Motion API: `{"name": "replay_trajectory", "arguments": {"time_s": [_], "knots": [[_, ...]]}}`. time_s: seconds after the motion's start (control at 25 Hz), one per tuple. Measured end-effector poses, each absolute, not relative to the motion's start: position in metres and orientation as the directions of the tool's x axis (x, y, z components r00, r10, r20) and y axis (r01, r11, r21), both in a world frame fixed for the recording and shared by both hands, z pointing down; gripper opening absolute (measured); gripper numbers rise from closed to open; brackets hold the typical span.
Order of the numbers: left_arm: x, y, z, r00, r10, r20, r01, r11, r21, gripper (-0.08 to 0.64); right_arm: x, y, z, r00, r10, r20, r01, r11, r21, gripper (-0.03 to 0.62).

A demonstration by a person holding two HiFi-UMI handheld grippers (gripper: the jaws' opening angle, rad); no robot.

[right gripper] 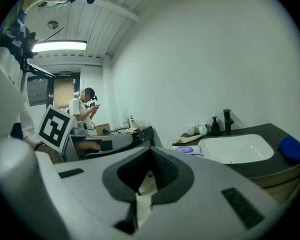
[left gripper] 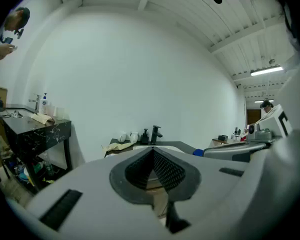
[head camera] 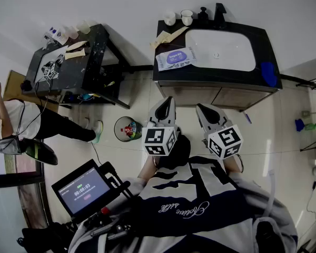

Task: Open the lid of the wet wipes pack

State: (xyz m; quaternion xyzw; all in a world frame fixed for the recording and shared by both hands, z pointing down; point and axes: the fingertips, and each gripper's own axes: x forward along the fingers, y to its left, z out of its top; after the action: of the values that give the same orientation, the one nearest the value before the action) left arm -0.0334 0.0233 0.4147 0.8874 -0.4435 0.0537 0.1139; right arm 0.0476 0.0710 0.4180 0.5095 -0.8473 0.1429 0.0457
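Note:
The wet wipes pack (head camera: 175, 58), white with a purple label, lies flat on the dark counter (head camera: 166, 75) just left of the white sink (head camera: 221, 49). It also shows small in the right gripper view, the pack (right gripper: 186, 149) lying beside the basin. Both grippers are held close to my body, well short of the counter. My left gripper (head camera: 167, 102) and right gripper (head camera: 202, 109) point toward the counter's front. In each gripper view the jaws meet at the tips with nothing between them, the left gripper (left gripper: 152, 150) and the right gripper (right gripper: 150, 152).
Two cups (head camera: 178, 18), a soap bottle and a black faucet (head camera: 219, 12) stand at the counter's back. A blue cloth (head camera: 269, 74) lies at its right end. A black table (head camera: 68, 62) with clutter, a red bin (head camera: 127, 129) and a person (head camera: 10, 121) are at left.

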Motion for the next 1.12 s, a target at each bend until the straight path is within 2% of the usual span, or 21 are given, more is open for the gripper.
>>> {"name": "replay_trajectory", "arguments": {"time_s": [0.24,0.52,0.76,0.92,1.12], "knots": [[-0.051,-0.065,0.424,0.629,-0.742,0.231,-0.774,-0.624,0.103,-0.002,0.027,-0.022,0.417,-0.448,-0.867,0.22,-0.889,0.404,-0.217,-0.002],[-0.061,-0.117,0.451,0.65,-0.712,0.268,-0.759,-0.627,0.174,-0.002,0.018,-0.069,0.431,-0.419,-0.867,0.269,-0.903,0.368,-0.22,-0.002],[-0.041,-0.134,0.484,0.665,-0.672,0.326,-0.745,-0.627,0.227,-0.002,0.032,-0.086,0.444,-0.414,-0.856,0.31,-0.906,0.357,-0.226,-0.002],[-0.03,-0.142,0.502,0.658,-0.658,0.367,-0.75,-0.613,0.246,-0.002,0.041,-0.102,0.453,-0.447,-0.831,0.33,-0.893,0.393,-0.22,-0.002],[-0.022,-0.171,0.533,0.599,-0.682,0.419,-0.798,-0.555,0.236,-0.002,0.047,-0.135,0.471,-0.563,-0.759,0.326,-0.825,0.534,-0.184,-0.002]]}}
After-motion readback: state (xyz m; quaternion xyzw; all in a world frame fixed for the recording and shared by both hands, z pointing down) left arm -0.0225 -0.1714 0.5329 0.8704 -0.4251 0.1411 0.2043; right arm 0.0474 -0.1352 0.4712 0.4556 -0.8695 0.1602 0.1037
